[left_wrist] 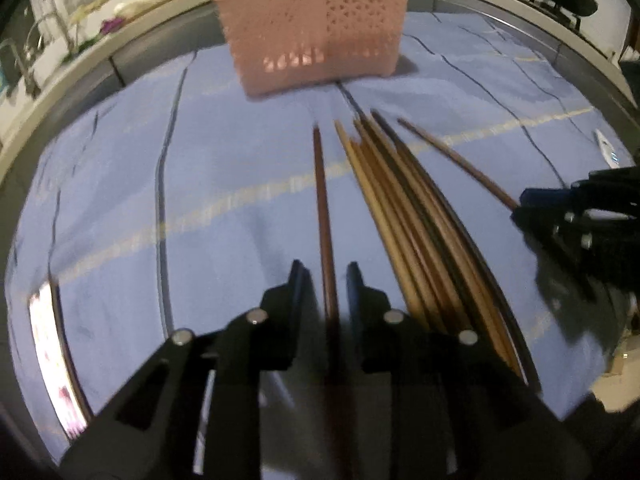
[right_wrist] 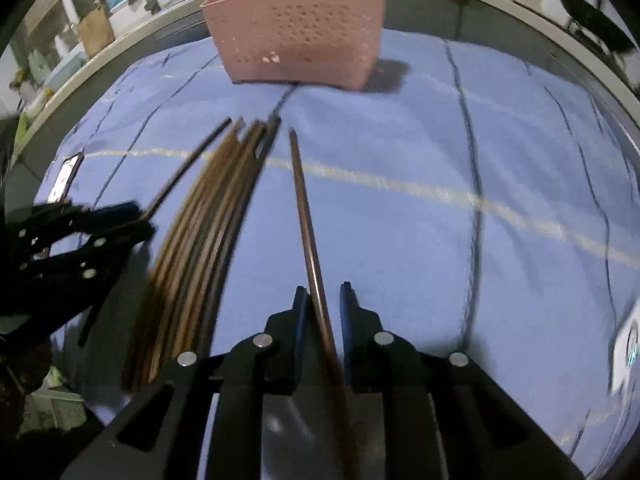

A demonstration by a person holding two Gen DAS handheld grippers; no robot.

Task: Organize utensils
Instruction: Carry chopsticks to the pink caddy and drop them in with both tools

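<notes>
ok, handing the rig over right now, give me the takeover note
Left gripper: open, dark chopstick between the fingers, gaps on both sides.
Right gripper: open, second chopstick between the fingers, not clamped.
Chopstick bundle lies on the blue cloth between the grippers.
Pink holder upright beyond, nothing sticking out.
Done: nothing stowed. Left: grip and load every chopstick.

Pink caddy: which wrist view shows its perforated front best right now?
The left wrist view: the pink caddy faces the camera nearly square, and its hole patterns read clearly on both halves. The right wrist view shows the same caddy at an angle and more blurred, with only faint perforations.
</notes>
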